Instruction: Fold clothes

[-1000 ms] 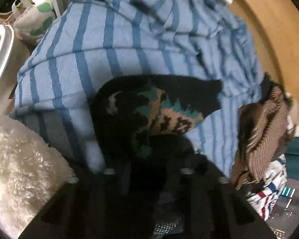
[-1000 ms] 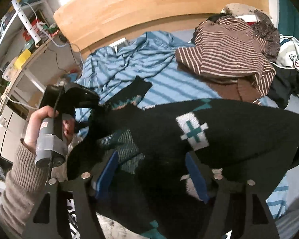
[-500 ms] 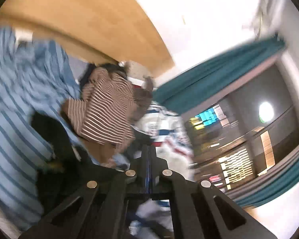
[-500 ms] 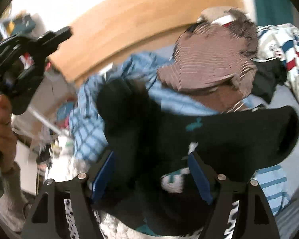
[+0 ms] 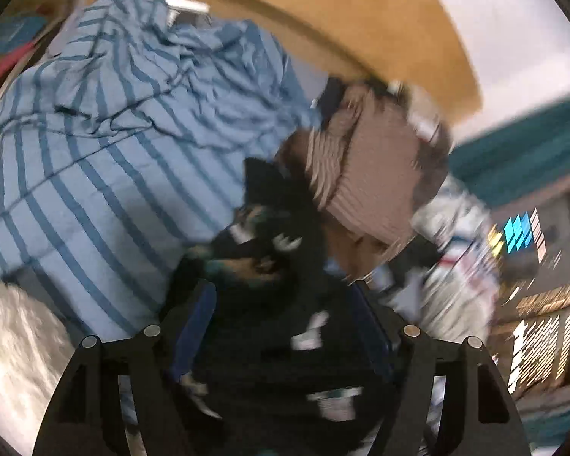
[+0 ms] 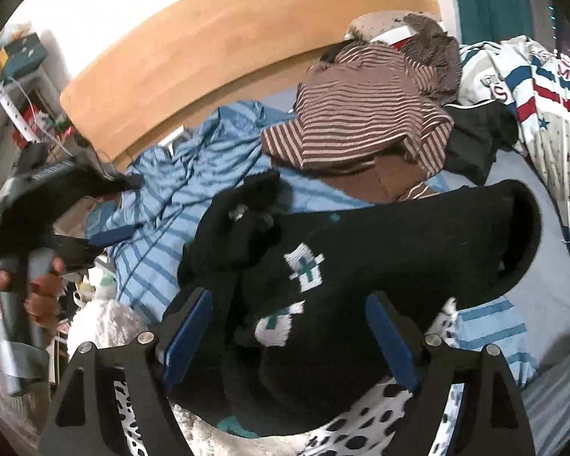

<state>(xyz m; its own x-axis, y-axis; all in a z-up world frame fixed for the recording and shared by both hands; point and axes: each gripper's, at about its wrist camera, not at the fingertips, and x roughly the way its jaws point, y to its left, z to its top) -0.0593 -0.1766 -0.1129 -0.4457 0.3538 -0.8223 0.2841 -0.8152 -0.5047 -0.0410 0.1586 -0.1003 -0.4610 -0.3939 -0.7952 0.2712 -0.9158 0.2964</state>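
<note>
So the black patterned sweater [image 6: 361, 273] is sitting in a rumpled heap on the bed, on top of a spotted white fabric [image 6: 364, 418] and partly over the blue striped sheet [image 6: 193, 174]. It's doubled over itself in places, but the edges are lumpy and one end sticks up, so I wouldn't call it a neat fold. Could be mid-fold, could be a rough fold that needs tidying, hard to say.

The right gripper [image 6: 288, 338] has its jaws spread wide, one on each side of the sweater, not pinching anything as far as I can see. The left gripper [image 5: 285, 323] looks the same in its own blurry view: jaws apart, black knit in the gap. In the right view the left tool is held up off to the side by a hand [image 6: 38, 285], clear of the cloth.

Plenty left, I'd guess: a brown striped top [image 6: 361, 114] is crumpled behind the sweater near the wooden headboard [image 6: 228, 45], with a dark garment [image 6: 478, 140] and a white one with red and blue stripes [image 6: 543, 114] beside it, none laid flat. No tidy stack in sight.
</note>
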